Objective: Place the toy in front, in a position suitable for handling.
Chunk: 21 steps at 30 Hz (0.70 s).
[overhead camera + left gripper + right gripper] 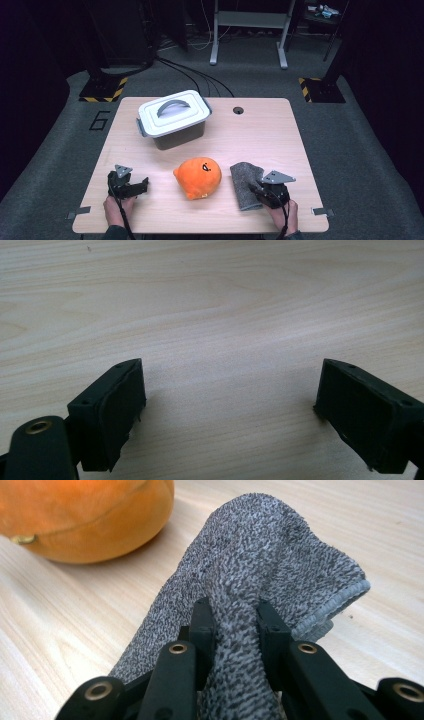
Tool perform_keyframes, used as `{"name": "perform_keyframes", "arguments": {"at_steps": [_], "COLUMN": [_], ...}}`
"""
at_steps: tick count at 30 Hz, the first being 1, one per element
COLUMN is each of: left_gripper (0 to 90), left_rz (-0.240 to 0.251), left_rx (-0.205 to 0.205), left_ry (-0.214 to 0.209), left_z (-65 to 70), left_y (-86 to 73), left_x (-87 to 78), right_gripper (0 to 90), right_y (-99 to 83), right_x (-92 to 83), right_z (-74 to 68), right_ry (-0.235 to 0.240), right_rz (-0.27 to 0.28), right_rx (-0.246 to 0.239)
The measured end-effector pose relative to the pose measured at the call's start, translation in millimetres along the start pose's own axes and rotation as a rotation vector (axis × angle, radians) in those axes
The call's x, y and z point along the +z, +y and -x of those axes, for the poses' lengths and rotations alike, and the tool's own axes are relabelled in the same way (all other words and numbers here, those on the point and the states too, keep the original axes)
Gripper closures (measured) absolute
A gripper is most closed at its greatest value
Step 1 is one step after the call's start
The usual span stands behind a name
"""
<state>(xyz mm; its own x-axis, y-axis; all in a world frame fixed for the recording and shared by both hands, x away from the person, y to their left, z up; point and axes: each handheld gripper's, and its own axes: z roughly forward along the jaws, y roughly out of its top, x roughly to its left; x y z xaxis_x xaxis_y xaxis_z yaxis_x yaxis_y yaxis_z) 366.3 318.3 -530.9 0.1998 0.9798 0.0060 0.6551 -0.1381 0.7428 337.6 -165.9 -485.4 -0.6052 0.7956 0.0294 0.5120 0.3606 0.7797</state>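
A grey towelling cloth (244, 184) lies near the table's front right. My right gripper (263, 190) is shut on its near edge, and the right gripper view shows the cloth (270, 570) pinched into a raised fold between the two jaws of that gripper (234, 617). An orange plush toy (198, 176) with a small face sits just left of the cloth, and its curved side (85, 515) fills the top left of the right gripper view. At the front left my left gripper (142, 186) rests on the bare wood. Its jaws (230, 400) stand wide open with nothing between them.
A white lidded box (172, 119) with a grey handle stands at the back left of the wooden table (280, 135). A round cable hole (238, 110) sits near the far edge. Grey carpet and dark stands surround the table.
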Motion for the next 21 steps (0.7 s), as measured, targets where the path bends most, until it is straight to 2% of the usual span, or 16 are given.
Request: {"name": "perform_keyframes", "arguments": {"at_steps": [11,15,16,18,21], "left_gripper": [12.2,12.2,12.1,12.2,12.1], "left_rz": [0.001,0.000,0.001,0.000,-0.001], "left_rx": [0.001,0.001,0.000,-0.001,-0.001], "left_ry": [0.000,0.000,0.000,0.001,0.000], "left_z": [0.1,0.1,0.2,0.0,0.0], "left_y": [0.0,0.0,-0.1,0.0,0.0], "left_x": [0.0,-0.1,0.0,0.0,0.0], "right_gripper": [74.0,74.0,74.0,73.9,73.9], "right_y": [9.8,12.2,13.3,13.6,14.6], "right_x": [-12.0,-14.5,-16.3,-17.3,-18.7], "right_z": [19.3,33.7,43.1,47.0,60.1], "right_ry": [-0.027,-0.042,-0.054,-0.054,-0.073], "right_rz": [0.032,0.039,0.043,0.048,0.049], "right_rx": [0.015,0.028,0.039,0.044,0.055]}}
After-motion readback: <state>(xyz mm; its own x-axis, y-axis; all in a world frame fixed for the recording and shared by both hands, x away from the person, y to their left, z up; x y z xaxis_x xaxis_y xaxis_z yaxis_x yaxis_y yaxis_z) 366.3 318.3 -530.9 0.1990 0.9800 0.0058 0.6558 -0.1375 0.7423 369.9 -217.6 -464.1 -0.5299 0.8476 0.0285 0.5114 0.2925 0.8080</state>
